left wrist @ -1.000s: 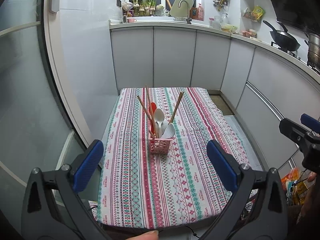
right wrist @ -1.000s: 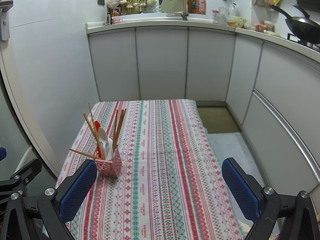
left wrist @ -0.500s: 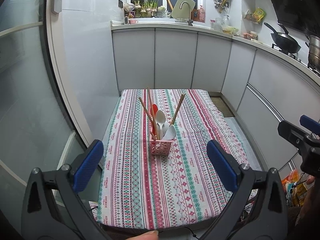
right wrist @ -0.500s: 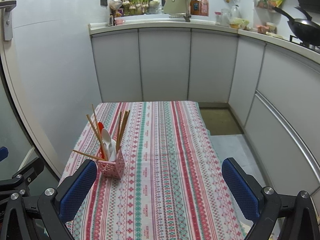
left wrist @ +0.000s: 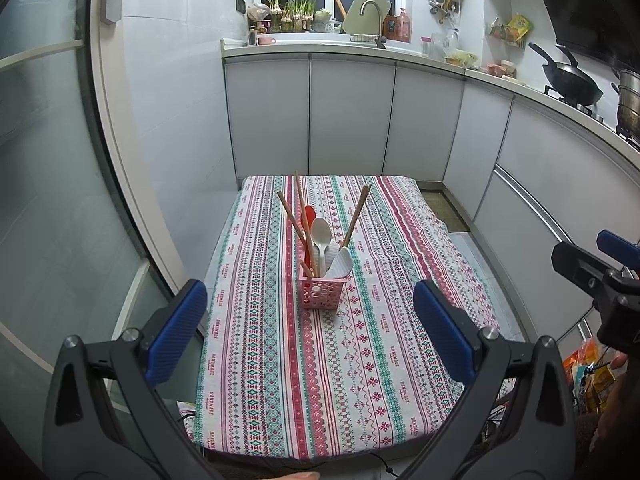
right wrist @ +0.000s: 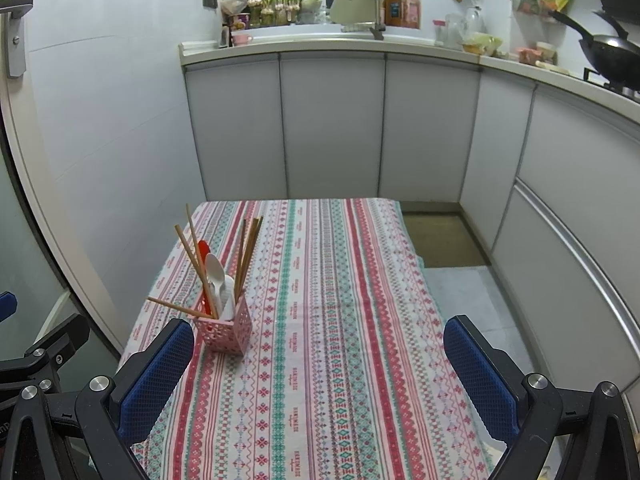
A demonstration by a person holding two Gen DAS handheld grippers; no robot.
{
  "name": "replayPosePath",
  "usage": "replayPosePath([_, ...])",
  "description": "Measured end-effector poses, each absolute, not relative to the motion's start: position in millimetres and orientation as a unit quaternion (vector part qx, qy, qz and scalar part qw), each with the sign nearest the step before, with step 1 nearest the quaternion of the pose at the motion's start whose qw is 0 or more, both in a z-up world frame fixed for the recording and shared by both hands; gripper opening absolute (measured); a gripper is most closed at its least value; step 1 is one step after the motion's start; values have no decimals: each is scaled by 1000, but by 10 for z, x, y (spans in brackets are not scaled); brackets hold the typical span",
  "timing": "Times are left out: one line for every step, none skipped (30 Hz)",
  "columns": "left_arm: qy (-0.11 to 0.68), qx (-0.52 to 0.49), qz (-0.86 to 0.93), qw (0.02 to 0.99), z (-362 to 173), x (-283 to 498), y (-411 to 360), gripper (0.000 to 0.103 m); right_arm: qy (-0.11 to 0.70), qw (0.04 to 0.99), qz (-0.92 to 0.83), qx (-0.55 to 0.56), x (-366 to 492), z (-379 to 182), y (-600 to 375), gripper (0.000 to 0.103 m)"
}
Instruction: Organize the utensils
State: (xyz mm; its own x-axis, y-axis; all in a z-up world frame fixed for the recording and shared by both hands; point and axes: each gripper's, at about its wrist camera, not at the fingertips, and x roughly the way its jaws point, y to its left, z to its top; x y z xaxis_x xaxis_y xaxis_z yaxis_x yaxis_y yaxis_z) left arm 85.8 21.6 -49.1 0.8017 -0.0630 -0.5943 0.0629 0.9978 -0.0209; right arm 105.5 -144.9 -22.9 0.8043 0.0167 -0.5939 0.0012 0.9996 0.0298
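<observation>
A pink perforated utensil basket stands upright on the striped tablecloth; it also shows in the right wrist view. It holds several wooden chopsticks, white spoons and a red spoon. My left gripper is open and empty, held back from the basket near the table's front edge. My right gripper is open and empty, with the basket just beyond its left finger. The right gripper also shows at the right edge of the left wrist view.
White kitchen cabinets stand beyond the table's far end, with a sink tap and a wok on the counter. A glass door is on the left. Floor lies to the table's right.
Both grippers have drawn slightly back and up from the table; the basket looks a little farther away. Nothing on the table has moved.
</observation>
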Motion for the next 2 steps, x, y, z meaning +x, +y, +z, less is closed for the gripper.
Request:
replayPosePath([313, 0, -33, 949, -492, 867, 213, 102, 314, 949, 4, 14, 1075, -241, -1448, 102])
replayPosePath([313, 0, -34, 949, -499, 874, 210, 102, 315, 949, 5, 14, 1087, -253, -1454, 102])
